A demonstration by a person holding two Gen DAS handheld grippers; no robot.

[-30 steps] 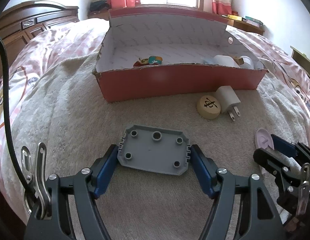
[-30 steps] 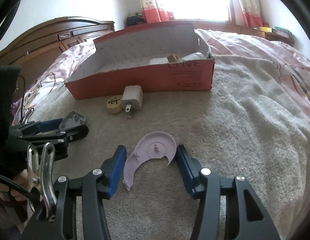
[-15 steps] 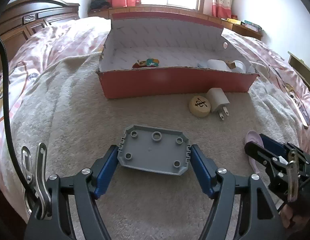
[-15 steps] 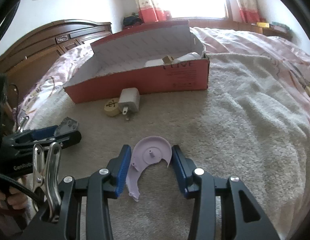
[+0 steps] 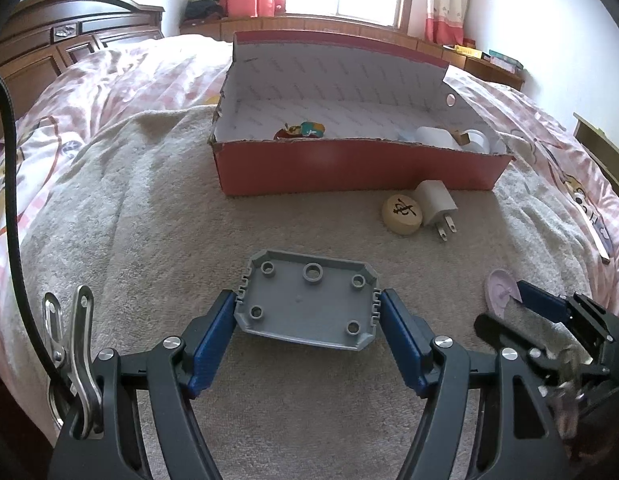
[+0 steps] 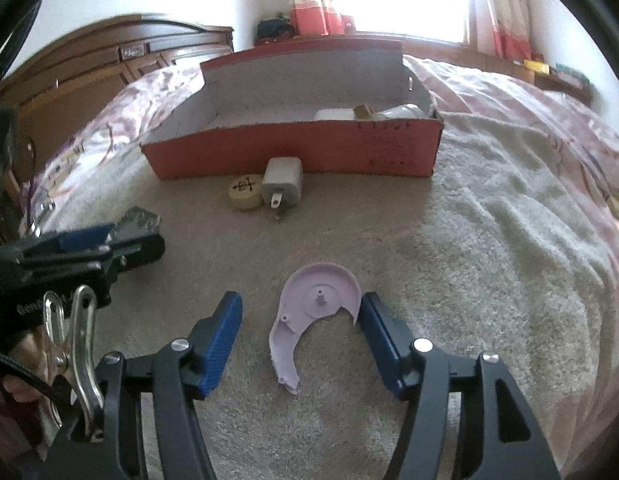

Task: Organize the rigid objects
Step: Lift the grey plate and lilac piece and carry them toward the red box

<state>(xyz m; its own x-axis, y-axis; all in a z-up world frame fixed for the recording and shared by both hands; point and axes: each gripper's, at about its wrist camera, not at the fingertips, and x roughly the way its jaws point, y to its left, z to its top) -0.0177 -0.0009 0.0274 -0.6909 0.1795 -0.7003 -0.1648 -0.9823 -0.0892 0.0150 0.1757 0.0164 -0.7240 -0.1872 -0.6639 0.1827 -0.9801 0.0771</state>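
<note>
The right gripper [image 6: 299, 330] is opening, lilac part [image 6: 311, 314] loose at frame centre (may slide); left gripper [image 5: 307, 314] clamps grey plate [image 5: 309, 300]

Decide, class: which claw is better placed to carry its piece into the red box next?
Left. The left claw clamps the grey plate on both sides, ready to lift. The right claw is opening, and the lilac piece lies loose on the blanket.
</note>
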